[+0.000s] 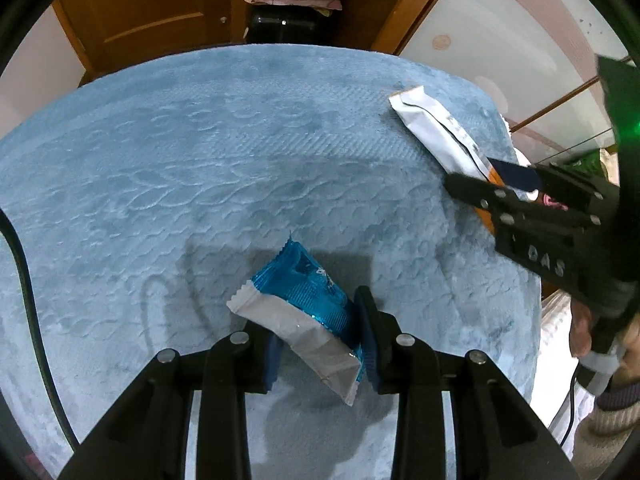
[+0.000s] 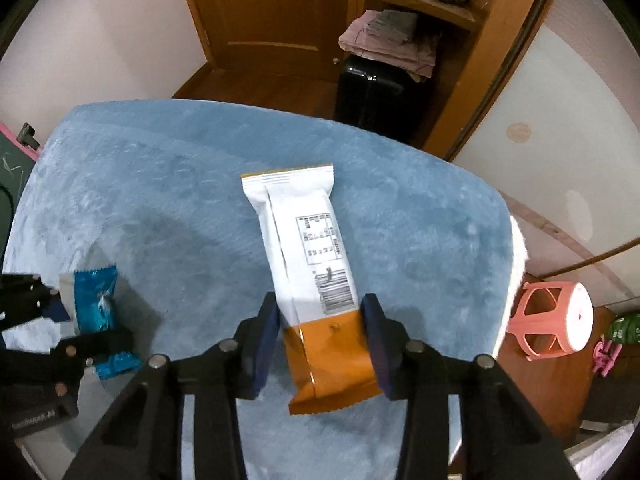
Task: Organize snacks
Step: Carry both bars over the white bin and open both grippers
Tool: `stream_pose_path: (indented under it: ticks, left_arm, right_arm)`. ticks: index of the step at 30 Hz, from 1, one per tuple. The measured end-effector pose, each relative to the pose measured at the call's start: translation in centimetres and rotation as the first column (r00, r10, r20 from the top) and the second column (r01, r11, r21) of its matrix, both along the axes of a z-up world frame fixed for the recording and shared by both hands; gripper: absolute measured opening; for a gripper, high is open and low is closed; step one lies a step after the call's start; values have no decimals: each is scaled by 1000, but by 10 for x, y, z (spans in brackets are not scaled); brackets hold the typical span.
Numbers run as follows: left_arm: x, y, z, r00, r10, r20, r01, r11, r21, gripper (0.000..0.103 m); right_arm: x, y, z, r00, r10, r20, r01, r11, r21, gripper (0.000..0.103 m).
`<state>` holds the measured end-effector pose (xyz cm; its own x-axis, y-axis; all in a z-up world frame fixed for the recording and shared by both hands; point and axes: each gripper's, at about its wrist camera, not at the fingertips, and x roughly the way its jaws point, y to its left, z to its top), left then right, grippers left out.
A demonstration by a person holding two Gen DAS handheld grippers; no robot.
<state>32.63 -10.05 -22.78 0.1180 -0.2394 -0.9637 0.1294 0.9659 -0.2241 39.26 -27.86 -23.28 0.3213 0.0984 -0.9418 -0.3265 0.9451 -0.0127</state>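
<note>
A blue and silver snack packet [image 1: 308,304] sits between the pads of my left gripper [image 1: 320,344], which is shut on it just above the blue plush cover [image 1: 200,160]. The same packet shows at the left of the right wrist view [image 2: 96,304]. A long white and orange snack packet [image 2: 312,280] sits between the pads of my right gripper [image 2: 320,340], which is shut on its orange end. That packet also shows at the right of the left wrist view [image 1: 436,132], with the right gripper's body [image 1: 552,232] over its near end.
The blue plush cover [image 2: 180,200] drops off at its far and right edges. A pink plastic stool [image 2: 552,320] lies on the floor to the right. A black case [image 2: 376,92] with folded cloth on top and a wooden door [image 2: 256,12] stand beyond.
</note>
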Motion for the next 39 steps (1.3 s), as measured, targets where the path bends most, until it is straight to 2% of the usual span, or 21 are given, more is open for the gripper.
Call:
stream_pose_path:
  ticks: [3, 5, 12, 18, 23, 28, 32, 37, 39]
  left_arm:
    - [-9, 4, 20, 1000, -5, 20, 5, 1000, 16, 31]
    - [-17, 9, 40, 999, -10, 42, 9, 1000, 29, 31]
    - [-62, 33, 137, 986, -17, 164, 8, 999, 52, 31]
    - [-124, 55, 208, 965, -23, 262, 10, 999, 53, 31]
    - [-190, 76, 253, 936, -59, 346, 32, 996, 84, 32]
    - [-260, 92, 279, 904, -124, 409, 77, 989, 129, 32]
    - [-307, 103, 280, 889, -161, 428, 122, 985, 118, 32]
    - [-358, 113, 272, 857, -198, 476, 158, 980, 123, 33]
    - [-370, 115, 263, 856, -200, 477, 169, 980, 107, 33]
  right_arm:
    - [-23, 0, 18, 998, -47, 29, 47, 999, 26, 41]
    - [-40, -4, 37, 995, -99, 32, 96, 992, 87, 41]
    - [-105, -9, 122, 974, -219, 61, 199, 951, 239, 41]
    - [-180, 3, 206, 955, -256, 149, 195, 922, 334, 42]
    - [-248, 27, 250, 947, -240, 214, 147, 915, 376, 42]
    - [-317, 53, 263, 943, -225, 246, 107, 904, 415, 43]
    - [-369, 70, 256, 940, -217, 264, 80, 891, 447, 43]
    - [-421, 80, 241, 934, -232, 272, 62, 854, 517, 43]
    - [-439, 83, 235, 927, -248, 281, 61, 839, 541, 43]
